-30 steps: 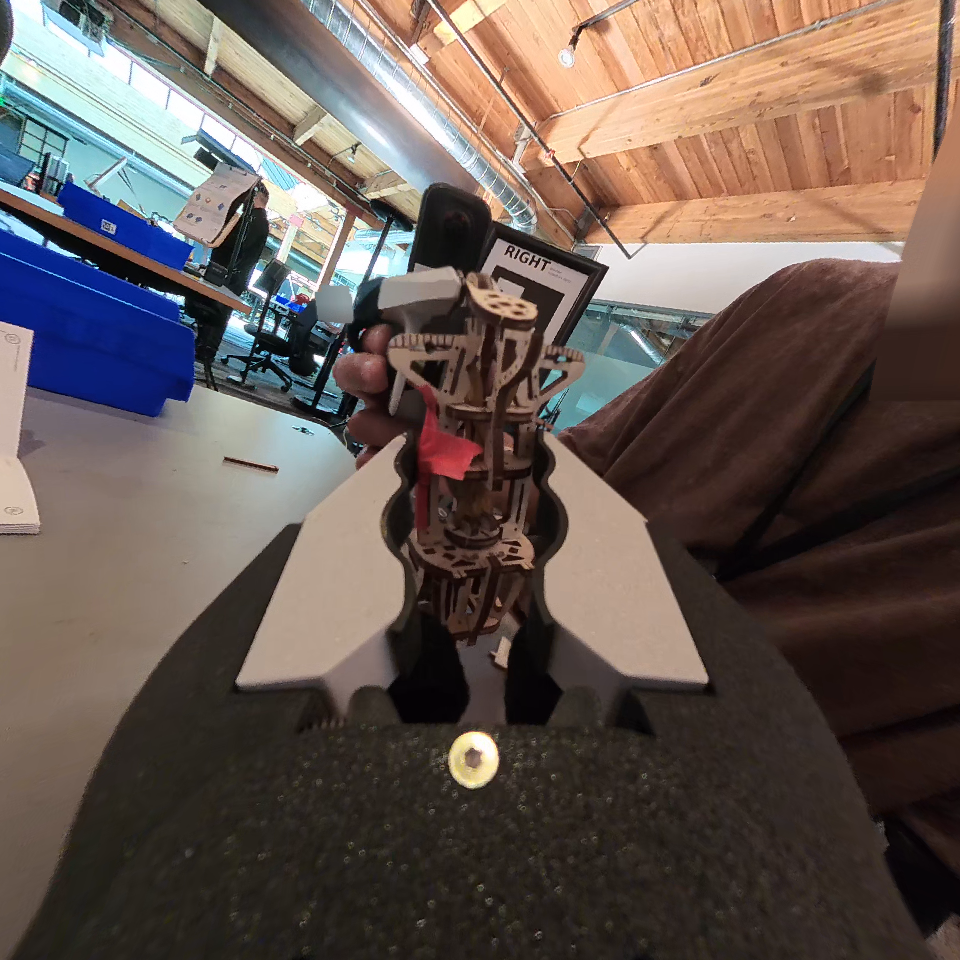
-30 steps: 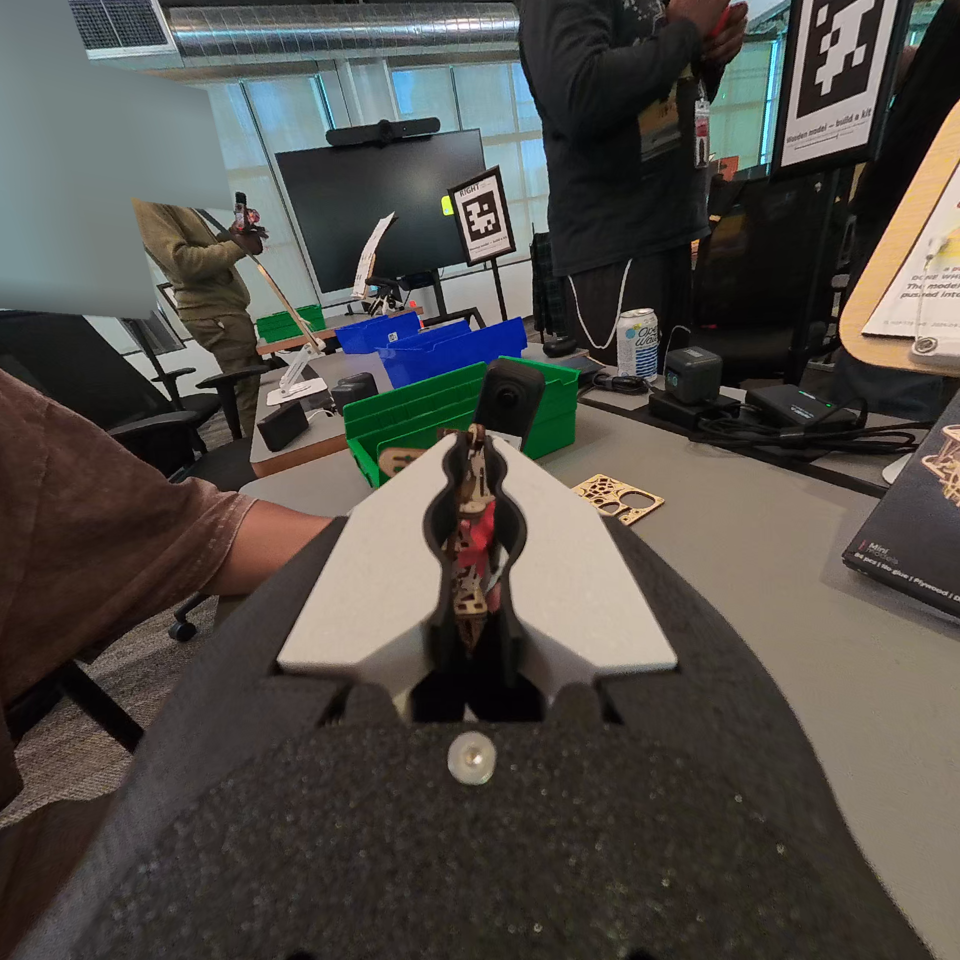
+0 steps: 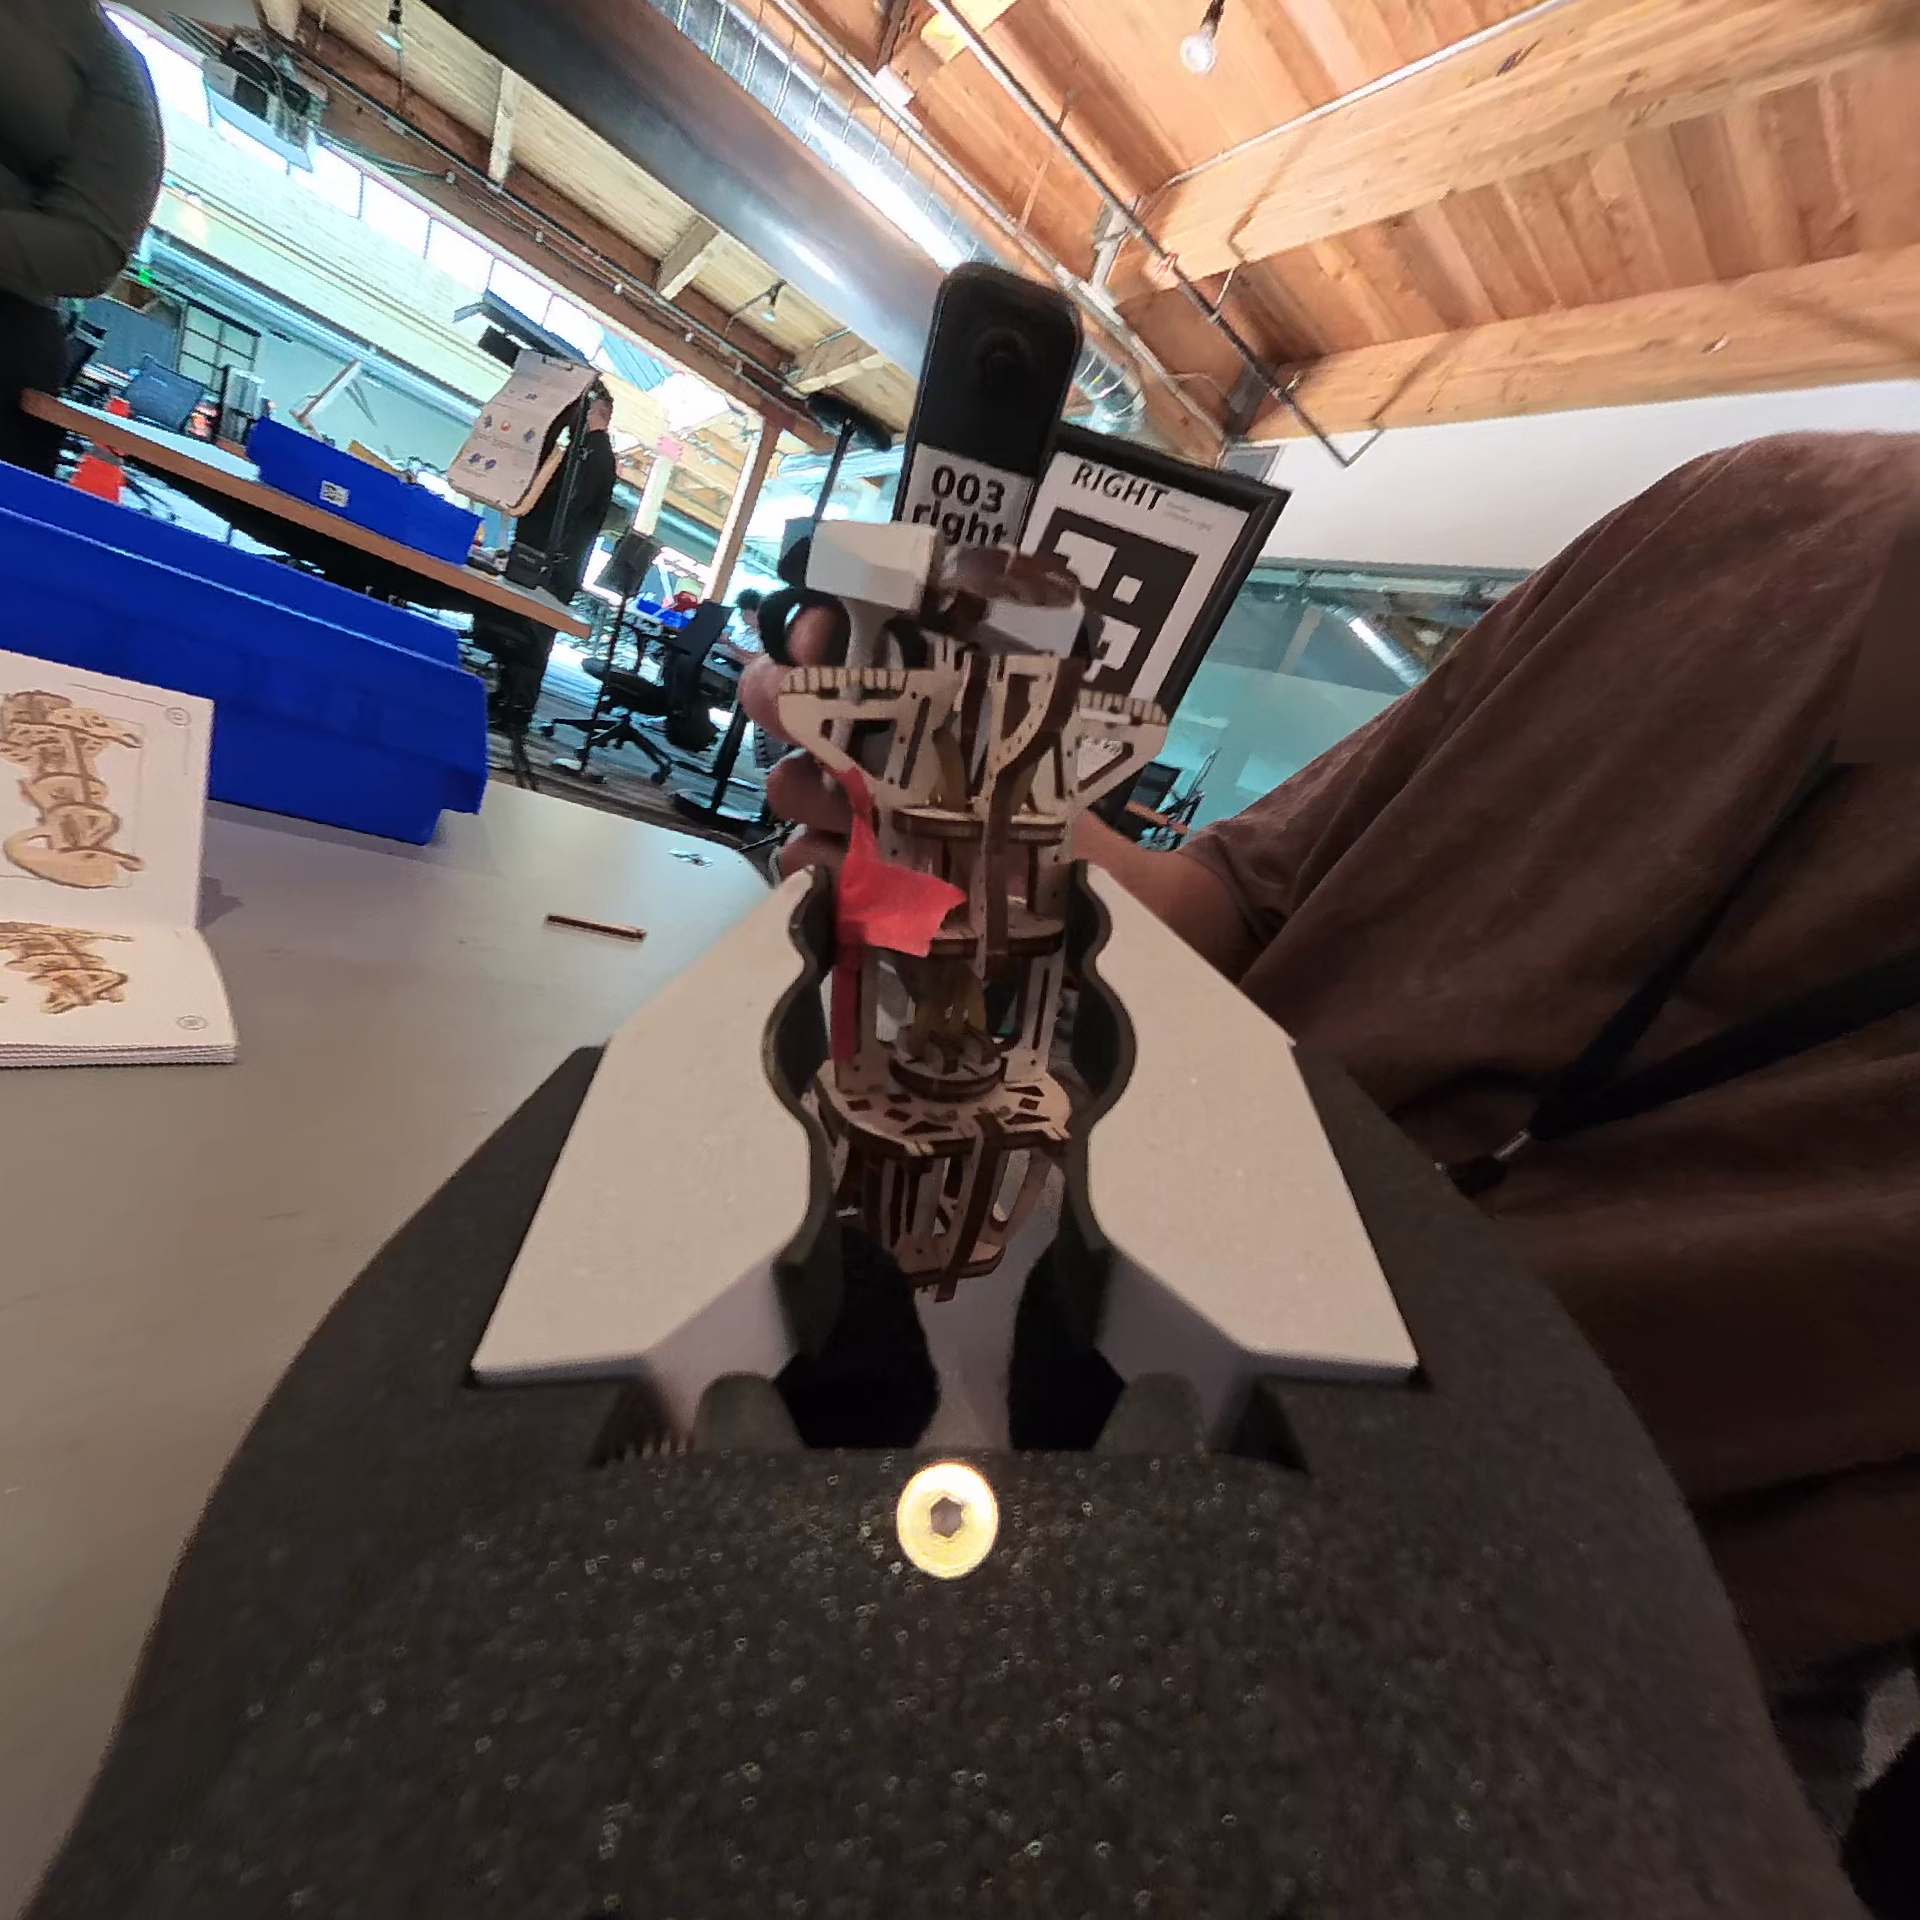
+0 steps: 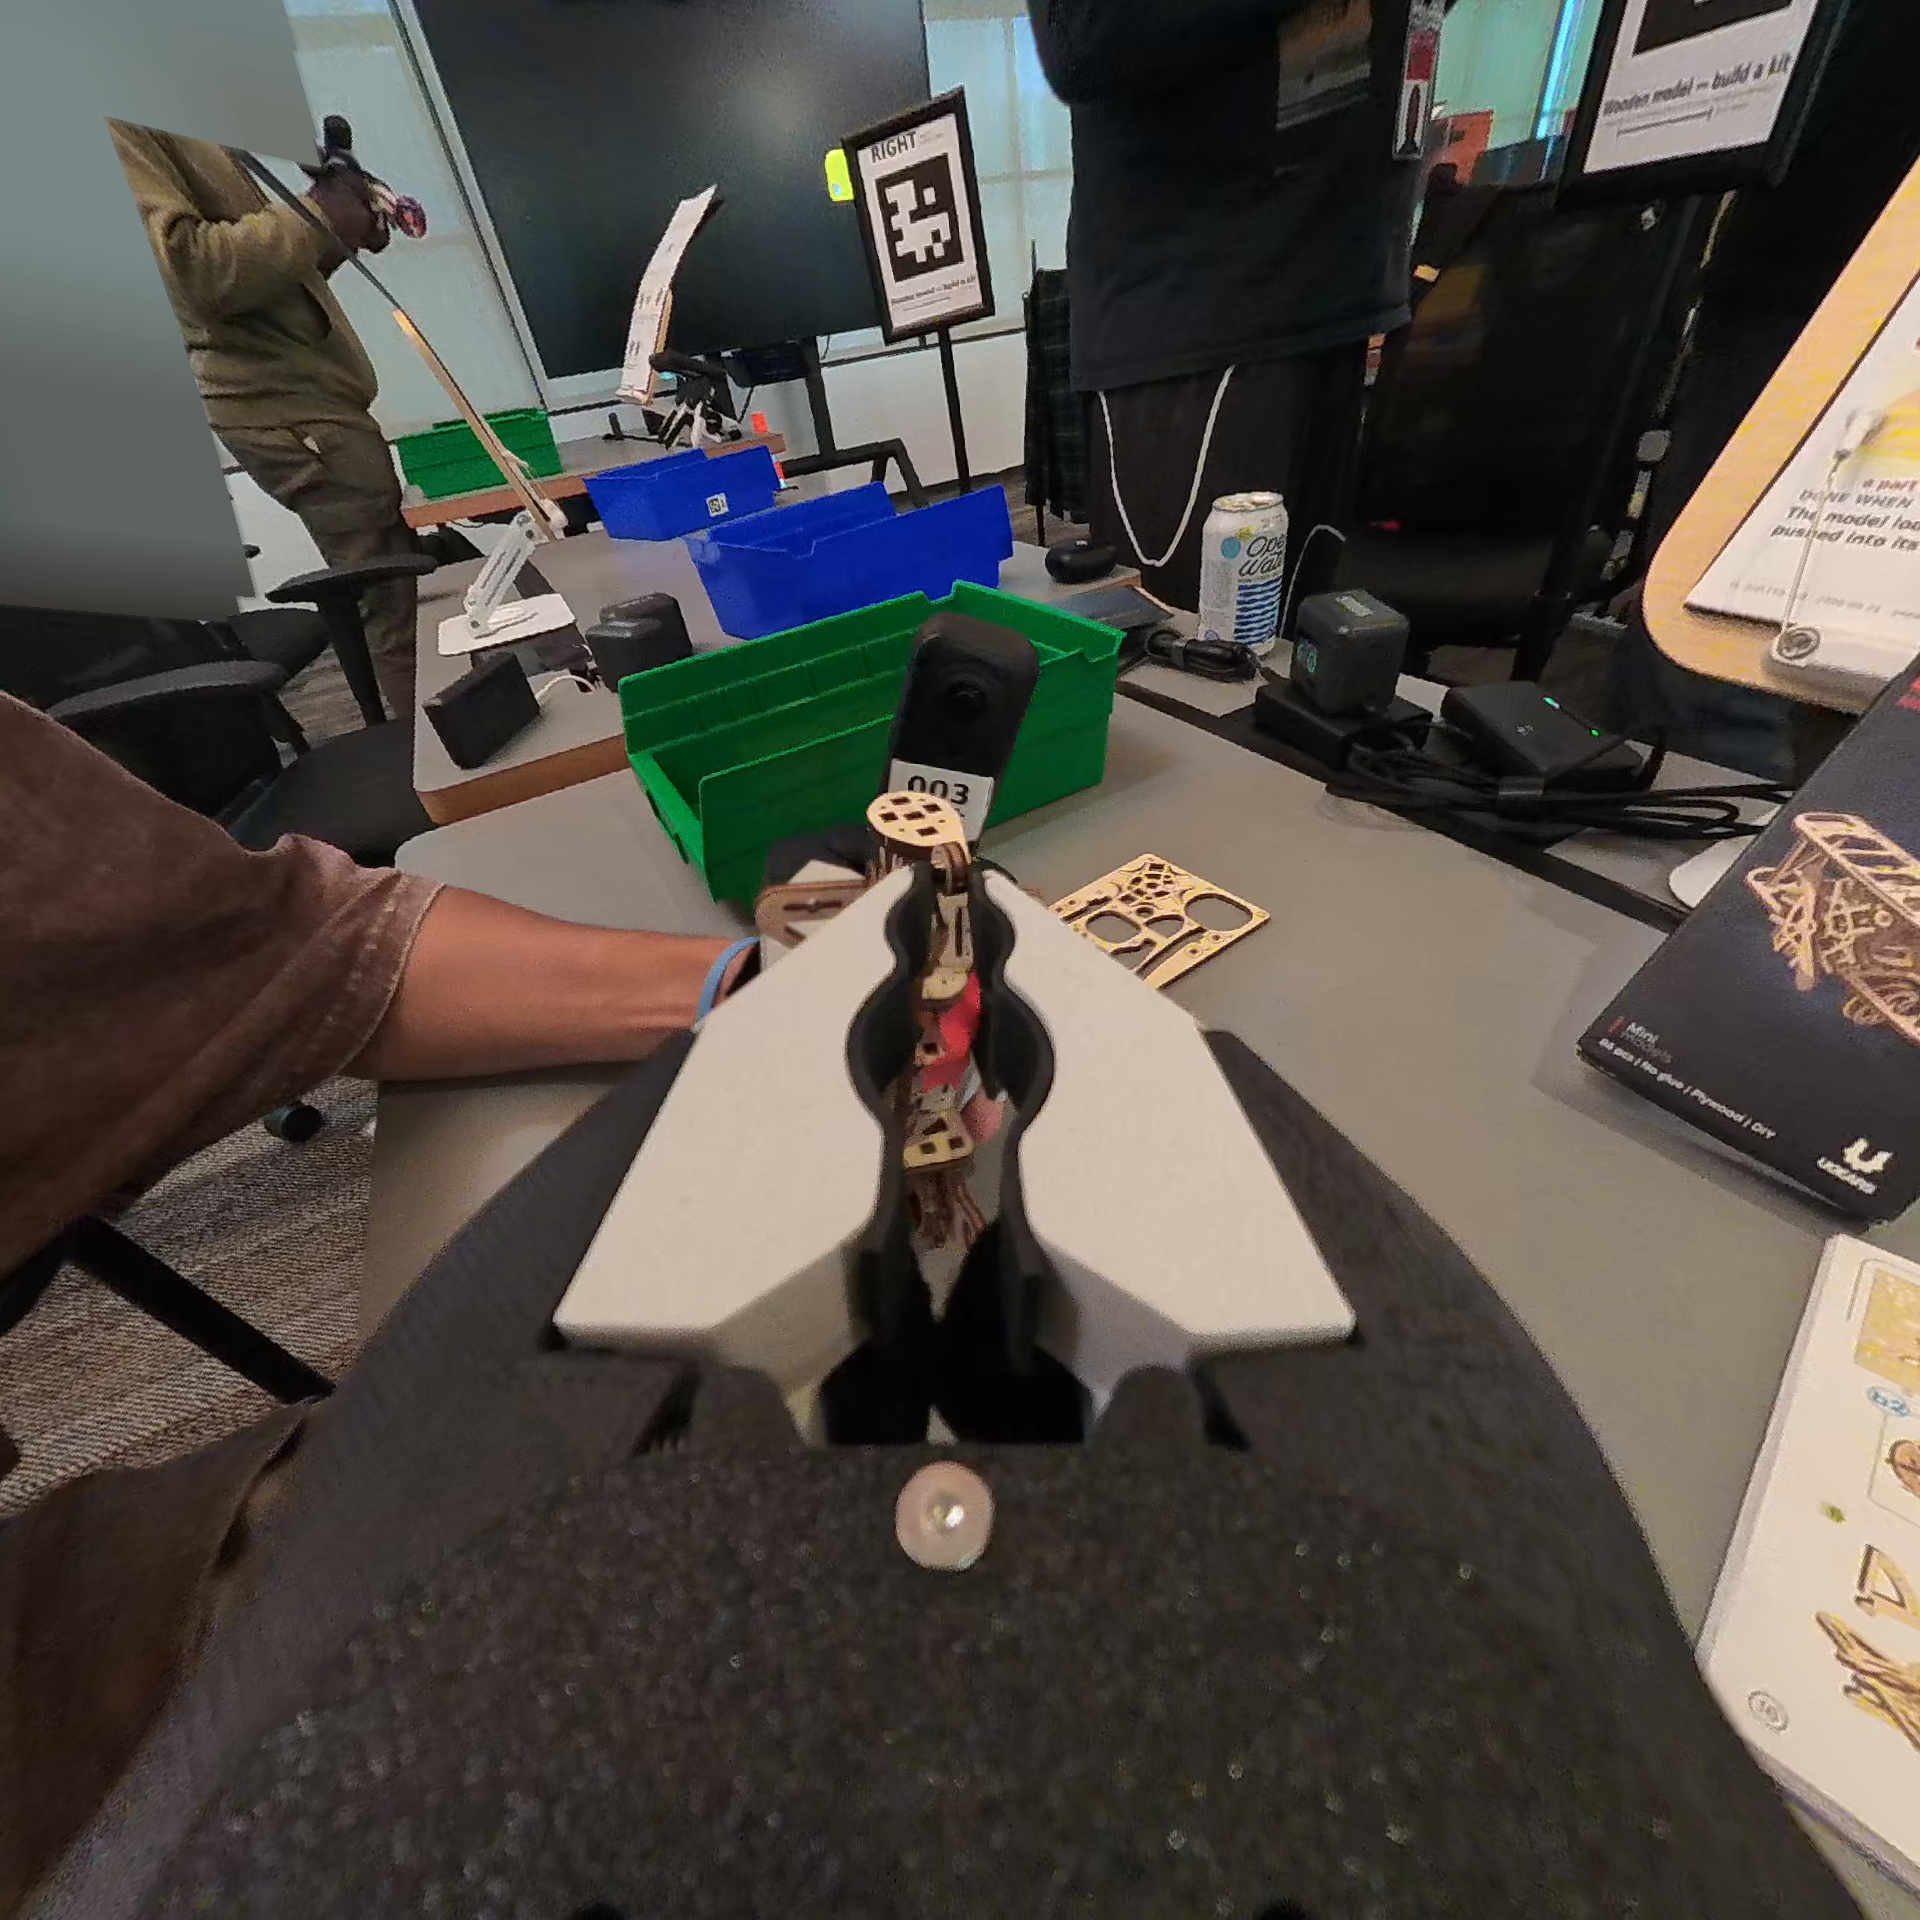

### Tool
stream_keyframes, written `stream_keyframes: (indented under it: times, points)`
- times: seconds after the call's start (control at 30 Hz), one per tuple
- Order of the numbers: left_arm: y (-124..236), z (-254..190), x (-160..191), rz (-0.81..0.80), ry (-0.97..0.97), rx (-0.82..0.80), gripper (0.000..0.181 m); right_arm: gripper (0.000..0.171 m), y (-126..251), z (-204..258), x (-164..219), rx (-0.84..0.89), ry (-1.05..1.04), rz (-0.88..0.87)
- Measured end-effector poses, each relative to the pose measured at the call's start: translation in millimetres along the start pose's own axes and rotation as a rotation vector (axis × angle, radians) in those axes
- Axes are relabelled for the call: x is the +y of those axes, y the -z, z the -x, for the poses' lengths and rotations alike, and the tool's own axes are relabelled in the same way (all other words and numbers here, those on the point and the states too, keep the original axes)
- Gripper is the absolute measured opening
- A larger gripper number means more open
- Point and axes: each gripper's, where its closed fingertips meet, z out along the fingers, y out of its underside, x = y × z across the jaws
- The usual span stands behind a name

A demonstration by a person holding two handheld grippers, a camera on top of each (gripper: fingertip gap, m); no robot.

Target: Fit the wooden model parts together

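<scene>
The wooden model (image 3: 945,1091), a lattice tower with a strip of red tape, stands upright between the grey fingers of my left gripper (image 3: 940,894), which is shut on its lower half. My right gripper (image 4: 943,883) is shut on the same model (image 4: 940,1132), seen edge-on here, with a round perforated wooden piece (image 4: 914,821) showing above the fingertips. In the left wrist view the right gripper's grey fingertips (image 3: 873,566) clamp the model's top. A hand shows behind the model. Both grippers hold the model above the grey table (image 4: 1403,1039).
A wooden parts sheet (image 4: 1158,920) lies ahead on the right, in front of a green bin (image 4: 862,727). The dark kit box (image 4: 1787,1018) and an instruction booklet (image 4: 1829,1507) are at right. An open booklet (image 3: 94,883), a thin stick (image 3: 594,925) and blue bins (image 3: 260,665) are at left. The left gripper's tips are roughly 5 cm from the right gripper's.
The right gripper's fingertips have moved from the left of the model's top to straddle it. The model now stands straighter. Both views have shifted slightly.
</scene>
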Motion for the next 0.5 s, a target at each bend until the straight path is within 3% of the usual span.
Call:
stream_keyframes:
  times: [0.5]
  points:
    - [0.0,1.9,3.6,0.031,-0.054,-0.030,0.042,0.005,2.0,5.2,13.4,-0.032,-0.081,0.142]
